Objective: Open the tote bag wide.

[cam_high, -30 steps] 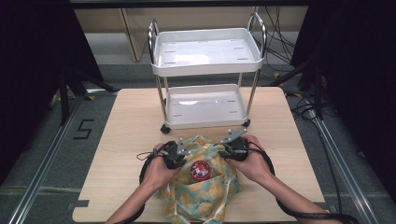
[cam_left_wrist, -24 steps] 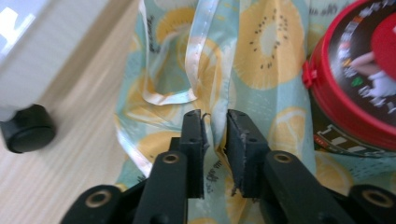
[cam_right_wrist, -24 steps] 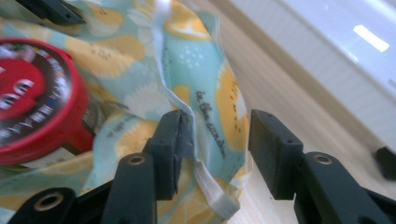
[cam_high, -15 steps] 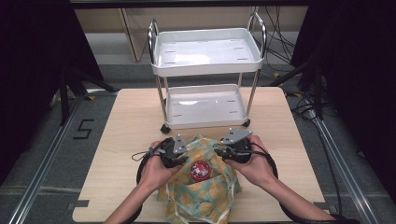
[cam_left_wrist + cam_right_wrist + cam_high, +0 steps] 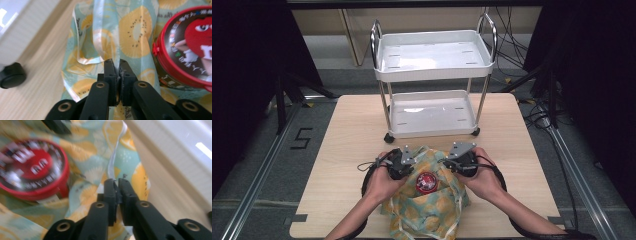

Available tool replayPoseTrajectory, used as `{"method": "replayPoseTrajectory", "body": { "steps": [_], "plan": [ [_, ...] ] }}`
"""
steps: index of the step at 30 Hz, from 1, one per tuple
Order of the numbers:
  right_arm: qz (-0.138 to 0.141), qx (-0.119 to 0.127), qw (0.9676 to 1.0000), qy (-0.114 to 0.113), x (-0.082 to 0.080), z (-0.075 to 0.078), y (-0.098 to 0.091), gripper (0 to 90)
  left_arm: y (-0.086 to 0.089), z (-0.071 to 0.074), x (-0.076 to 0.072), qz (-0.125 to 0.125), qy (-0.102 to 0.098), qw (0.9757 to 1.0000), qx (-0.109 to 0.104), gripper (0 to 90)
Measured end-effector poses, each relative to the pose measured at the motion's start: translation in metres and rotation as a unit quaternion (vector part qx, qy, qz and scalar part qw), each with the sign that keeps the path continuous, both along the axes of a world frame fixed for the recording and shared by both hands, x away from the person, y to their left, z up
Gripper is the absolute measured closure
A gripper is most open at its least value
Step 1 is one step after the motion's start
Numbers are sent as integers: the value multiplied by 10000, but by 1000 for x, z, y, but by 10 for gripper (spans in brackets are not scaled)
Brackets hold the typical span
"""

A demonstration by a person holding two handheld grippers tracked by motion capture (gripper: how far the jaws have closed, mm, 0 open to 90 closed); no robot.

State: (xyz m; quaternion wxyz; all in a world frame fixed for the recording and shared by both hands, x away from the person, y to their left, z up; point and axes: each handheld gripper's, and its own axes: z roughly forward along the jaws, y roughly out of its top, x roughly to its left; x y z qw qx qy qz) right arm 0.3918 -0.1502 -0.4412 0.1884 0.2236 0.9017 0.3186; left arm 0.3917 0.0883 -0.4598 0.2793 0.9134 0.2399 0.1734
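Observation:
A bag [image 5: 427,212] printed with yellow fruit slices on pale green lies at the table's near edge. A round red tin [image 5: 427,182] rests on it between my hands. My left gripper [image 5: 408,171] is at the bag's upper left. Its jaws have just been closing, and in the left gripper view the left gripper [image 5: 117,65] is shut on a fold of the bag [image 5: 132,32], with the tin [image 5: 190,50] to its right. My right gripper [image 5: 451,169] has closed likewise. The right gripper [image 5: 117,184] pinches the bag's edge [image 5: 122,157] beside the tin [image 5: 32,167].
A white two-shelf cart [image 5: 432,70] on castors stands on the wooden table [image 5: 352,130] just beyond the bag. One black castor [image 5: 11,75] sits close to the bag's left corner. Cables hang behind the table at the right.
Hardly anything: both hands stay at the bag's upper corners, and the tin lies where it did.

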Motion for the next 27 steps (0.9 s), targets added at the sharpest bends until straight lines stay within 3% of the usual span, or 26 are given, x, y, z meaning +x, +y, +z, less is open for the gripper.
{"method": "replayPoseTrajectory", "body": {
  "steps": [6,7,9,11,13,15,16,17,18,19,21,24,27],
  "plan": [
    [14,-231,9993,288,7,-20,-3,900,-1,-10,3,30,249,9996,109,885],
    [83,-369,9991,212,9,-22,-6,900,0,-11,4,30,181,9997,185,884],
    [52,-341,9990,280,9,-27,-6,900,0,-14,4,98,257,9995,121,887],
    [-105,-382,9982,455,8,-30,-6,900,1,-14,5,98,285,9992,251,892],
    [-67,-451,9981,422,10,-34,-7,900,1,-15,5,126,249,9992,282,894],
    [-94,-411,9971,634,8,-37,-6,900,2,-17,7,202,209,9991,293,894],
    [-64,-396,9972,632,8,-38,-5,900,3,-17,8,211,200,9989,381,894],
    [-113,-324,9984,444,8,-41,-4,900,5,-17,9,232,135,9988,400,894],
    [-4,-427,9980,467,8,-39,-4,900,6,-17,10,257,137,9988,403,894],
    [-31,-426,9971,631,6,-38,-3,900,7,-17,11,293,130,9987,386,894],
    [-5,-388,9974,603,5,-38,-2,900,9,-17,13,351,9,9985,432,894],
    [-9,-391,9973,620,5,-39,-2,900,10,-18,13,418,88,9981,438,893],
    [-3,-428,9974,577,6,-43,-2,900,8,-21,13,324,92,9983,478,886]
  ]
}}
